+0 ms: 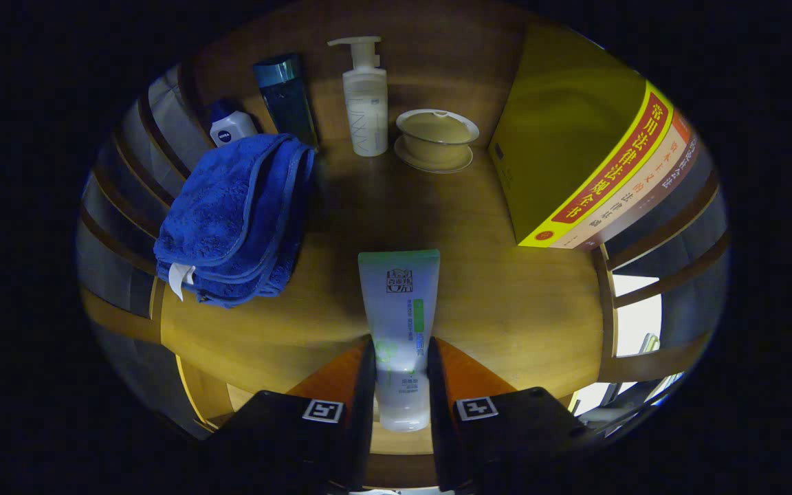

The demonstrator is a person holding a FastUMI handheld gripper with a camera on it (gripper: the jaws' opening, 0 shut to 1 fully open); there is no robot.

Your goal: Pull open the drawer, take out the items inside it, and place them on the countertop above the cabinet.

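Note:
A white tube with a green end [399,323] lies lengthwise between my two fingers, its cap end near the gripper body and its flat green end pointing ahead. My gripper [400,357] is shut on the tube, both black fingers [363,385] pressing its sides. It is held just above the wooden countertop [506,302], over its near middle part.
On the countertop ahead: a folded blue towel [238,213] to the left, a small white bottle [231,127], a dark teal bottle [286,96], a white pump bottle [365,103], a lidded bowl on a saucer [436,137], and a big yellow box [575,137] to the right.

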